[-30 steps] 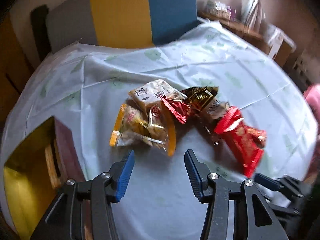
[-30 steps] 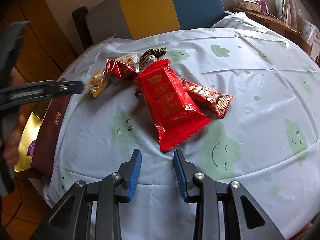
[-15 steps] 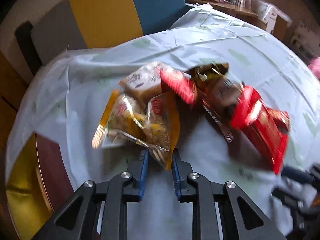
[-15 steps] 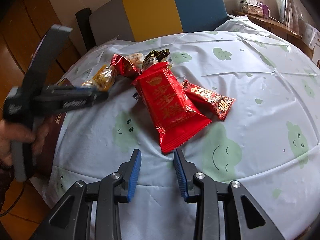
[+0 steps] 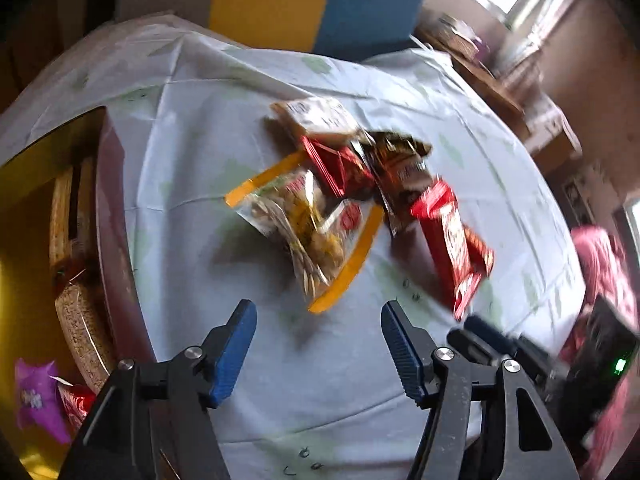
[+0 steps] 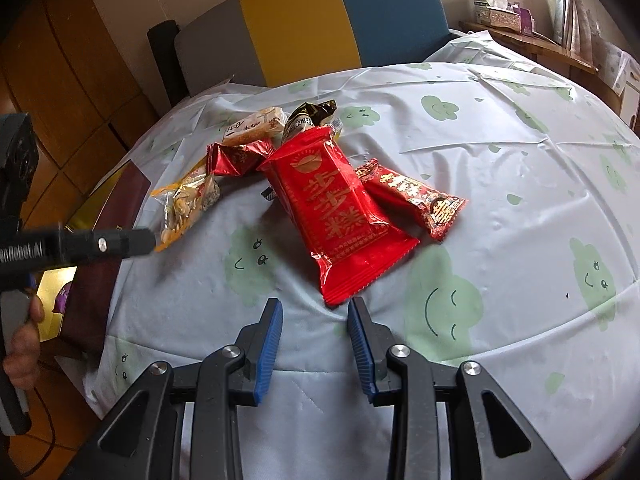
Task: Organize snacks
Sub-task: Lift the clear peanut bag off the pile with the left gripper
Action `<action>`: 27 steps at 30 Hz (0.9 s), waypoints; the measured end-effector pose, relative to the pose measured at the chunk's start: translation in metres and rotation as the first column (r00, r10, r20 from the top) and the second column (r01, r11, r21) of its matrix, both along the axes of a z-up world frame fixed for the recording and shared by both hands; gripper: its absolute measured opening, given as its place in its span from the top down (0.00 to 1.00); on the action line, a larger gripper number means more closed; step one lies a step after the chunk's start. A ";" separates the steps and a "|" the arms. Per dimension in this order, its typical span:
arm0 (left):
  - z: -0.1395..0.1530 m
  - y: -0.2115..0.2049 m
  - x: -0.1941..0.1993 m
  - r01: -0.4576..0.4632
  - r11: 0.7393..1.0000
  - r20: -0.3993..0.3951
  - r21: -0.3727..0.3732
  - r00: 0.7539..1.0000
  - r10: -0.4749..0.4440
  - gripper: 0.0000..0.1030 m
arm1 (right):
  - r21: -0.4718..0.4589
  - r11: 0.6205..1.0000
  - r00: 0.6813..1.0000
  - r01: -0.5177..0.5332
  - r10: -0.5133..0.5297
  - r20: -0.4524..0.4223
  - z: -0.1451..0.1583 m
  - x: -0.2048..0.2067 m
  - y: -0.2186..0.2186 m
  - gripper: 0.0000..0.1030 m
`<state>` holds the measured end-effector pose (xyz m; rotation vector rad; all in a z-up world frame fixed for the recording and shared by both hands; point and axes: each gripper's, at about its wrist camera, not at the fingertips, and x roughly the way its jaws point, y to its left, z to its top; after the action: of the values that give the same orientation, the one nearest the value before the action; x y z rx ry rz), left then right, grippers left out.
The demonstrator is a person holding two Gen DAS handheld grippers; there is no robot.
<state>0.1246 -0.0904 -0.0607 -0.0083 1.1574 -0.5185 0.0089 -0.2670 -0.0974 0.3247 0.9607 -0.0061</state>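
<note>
A: What changed on the left side vs half a sec earlier?

B: The left gripper (image 5: 316, 344) had its jaws pinched nearly together at the near corner of the clear bag of seeds (image 5: 308, 224). In the now pic they'd just been opening, stood spread, nothing between them. The bag lay on the tablecloth (image 5: 200, 160) just beyond the tips, mid-frame, its yellow-edged corner nearest. The view had also swung: the box (image 5: 112, 216) at left showed far more, w/ a purple packet (image 5: 36, 400) inside at lower left.

A: And the right?

B: No change. The right gripper (image 6: 316, 320) hung at bottom centre, jaws a little apart, empty. The big red packet (image 6: 340, 216) lay right in front, its near corner pointing at the gap, not touched.

A: Any writing?

B: Big red packet carried gold Chinese characters, 步步糕. The small red packet (image 6: 416, 200) to its right had gold characters too small to make out. Other snacks piled behind, upper centre; labels unreadable. In the right view, a hand (image 6: 20, 344) at the left edge held the left tool, w/ partial white lettering on its arm, not clear.
</note>
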 end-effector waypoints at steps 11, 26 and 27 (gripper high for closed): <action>-0.011 -0.015 0.055 -0.199 0.980 -0.065 -0.012 0.978 0.197 0.25 | 0.033 0.999 1.000 -0.004 0.004 0.022 -0.002 -0.005 -0.005 0.66; -0.020 -0.029 0.034 -0.052 0.995 0.030 0.084 0.998 0.050 0.64 | 0.010 1.000 1.000 -0.017 0.017 0.015 -0.001 -0.003 -0.003 0.66; -0.019 -0.026 0.024 -0.036 0.996 0.035 0.084 0.999 0.033 0.64 | 0.008 1.000 1.000 -0.024 0.023 0.010 0.000 -0.002 -0.003 0.66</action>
<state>0.1484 -0.1166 -0.0801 0.0531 1.1438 -0.4373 0.0072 -0.2696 -0.0976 0.3211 0.9550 0.0210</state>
